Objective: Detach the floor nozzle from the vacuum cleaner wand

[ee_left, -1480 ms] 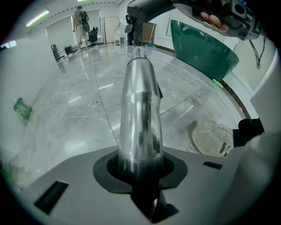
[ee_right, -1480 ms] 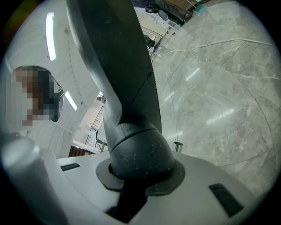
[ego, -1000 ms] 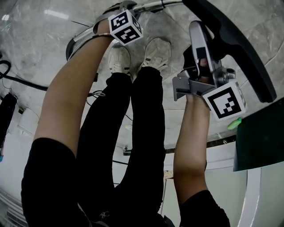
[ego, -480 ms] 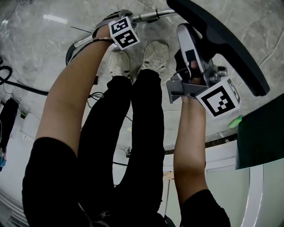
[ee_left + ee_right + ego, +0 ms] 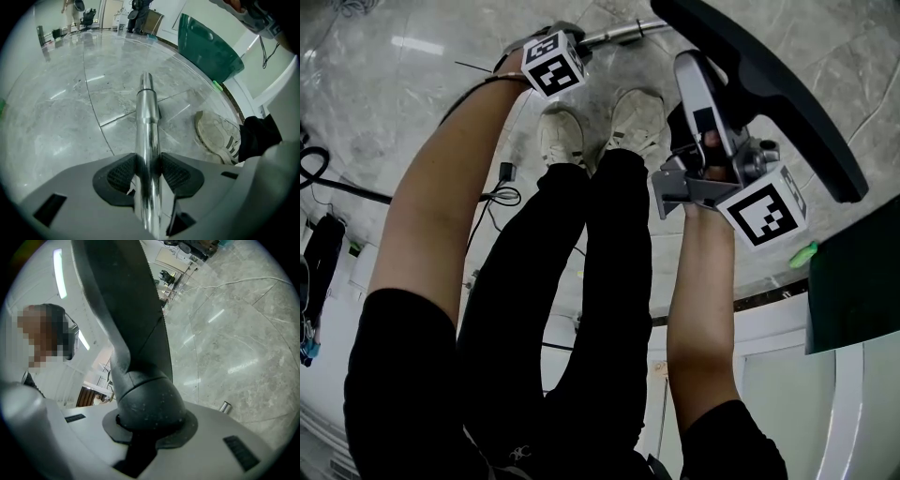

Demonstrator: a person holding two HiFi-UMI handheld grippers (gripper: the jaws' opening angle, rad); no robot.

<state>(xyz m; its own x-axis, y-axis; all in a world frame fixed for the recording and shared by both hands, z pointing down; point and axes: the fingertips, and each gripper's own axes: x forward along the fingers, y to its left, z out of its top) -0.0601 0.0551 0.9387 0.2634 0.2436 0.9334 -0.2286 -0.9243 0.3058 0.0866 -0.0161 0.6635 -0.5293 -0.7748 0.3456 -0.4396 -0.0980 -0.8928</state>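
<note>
The chrome wand [image 5: 147,122] runs out over the marble floor, its open end [image 5: 226,406] bare. It passes between the pads of my left gripper [image 5: 145,176], whose jaws are opening and only flank it. In the head view the wand [image 5: 614,35] shows at the top, beside the left gripper's marker cube [image 5: 551,64]. The black floor nozzle [image 5: 769,94] is apart from the wand and raised at the right. My right gripper [image 5: 143,427] is shut on the nozzle's rounded neck [image 5: 145,401], with the long head [image 5: 126,310] rising above it.
The person's two pale shoes [image 5: 600,127] stand on the floor just below the wand; one shoe [image 5: 218,136] lies close to its right. A dark green bin [image 5: 853,281] stands at the right by a white wall. A black cable [image 5: 337,183] trails at the left.
The left gripper's cube has shifted a little left and tipped. The right gripper with the nozzle edged up and left, then held still. The feet sit higher in the head view.
</note>
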